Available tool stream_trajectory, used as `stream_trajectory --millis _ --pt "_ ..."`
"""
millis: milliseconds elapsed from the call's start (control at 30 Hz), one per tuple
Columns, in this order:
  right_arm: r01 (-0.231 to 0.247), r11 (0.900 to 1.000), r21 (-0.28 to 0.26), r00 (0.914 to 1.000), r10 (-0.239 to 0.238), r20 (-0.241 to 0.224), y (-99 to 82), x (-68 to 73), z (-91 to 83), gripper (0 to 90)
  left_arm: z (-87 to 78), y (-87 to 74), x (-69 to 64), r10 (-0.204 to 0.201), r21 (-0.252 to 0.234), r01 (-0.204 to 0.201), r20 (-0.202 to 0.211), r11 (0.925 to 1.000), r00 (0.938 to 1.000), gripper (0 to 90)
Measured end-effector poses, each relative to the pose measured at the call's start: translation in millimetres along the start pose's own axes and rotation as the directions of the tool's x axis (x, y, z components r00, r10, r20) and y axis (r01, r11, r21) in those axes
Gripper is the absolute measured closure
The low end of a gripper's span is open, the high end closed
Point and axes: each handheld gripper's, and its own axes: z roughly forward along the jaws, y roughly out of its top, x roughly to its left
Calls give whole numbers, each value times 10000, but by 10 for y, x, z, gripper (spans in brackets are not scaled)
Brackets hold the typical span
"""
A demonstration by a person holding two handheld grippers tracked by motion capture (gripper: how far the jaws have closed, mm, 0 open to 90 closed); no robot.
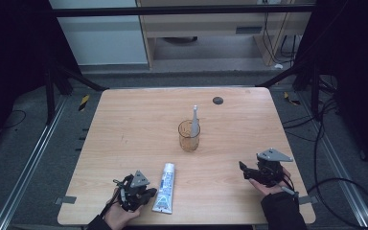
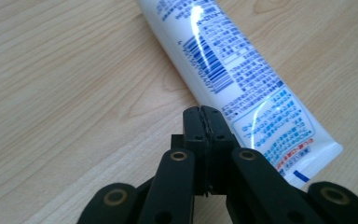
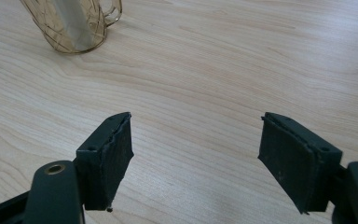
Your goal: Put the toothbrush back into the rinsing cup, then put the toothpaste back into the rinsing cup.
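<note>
In the high view the toothpaste tube (image 1: 165, 187) lies flat near the front edge of the worktop (image 1: 139, 120), just beside the left hand-held gripper (image 1: 148, 195), while the right hand-held gripper (image 1: 243, 169) sits well apart, with the glass cup (image 1: 189, 136) holding a toothbrush (image 1: 194, 120) between and beyond them. In the left gripper view the 2 jaws are pressed together on nothing, beside the tube's flat crimped end (image 2: 307, 158); the glossy tube looks light, soft and slippery, so I would pinch it across its firmer mid-body. In the right gripper view the jaws stand wide over bare wood.
</note>
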Motion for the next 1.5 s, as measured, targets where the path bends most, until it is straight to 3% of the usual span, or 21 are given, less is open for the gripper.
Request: stream_trajectory --millis 333,600,1067,1500 --pt "-102 9999 88 9999 101 116 -12 -18 9 251 11 3 -41 76 -45 -75 267 10000 9996 892" --pt "-157 9997 183 9998 155 117 -20 -22 38 251 39 49 -147 422 -146 -415 540 9990 9976 892" --pt "-110 9998 176 9998 107 184 -12 -38 74 251 245 243 -330 792 -341 -762 983 9965 9920 892" --pt "-178 9996 228 9998 176 90 -18 -38 84 251 406 430 -424 1040 -560 -989 970 9935 9898 893"
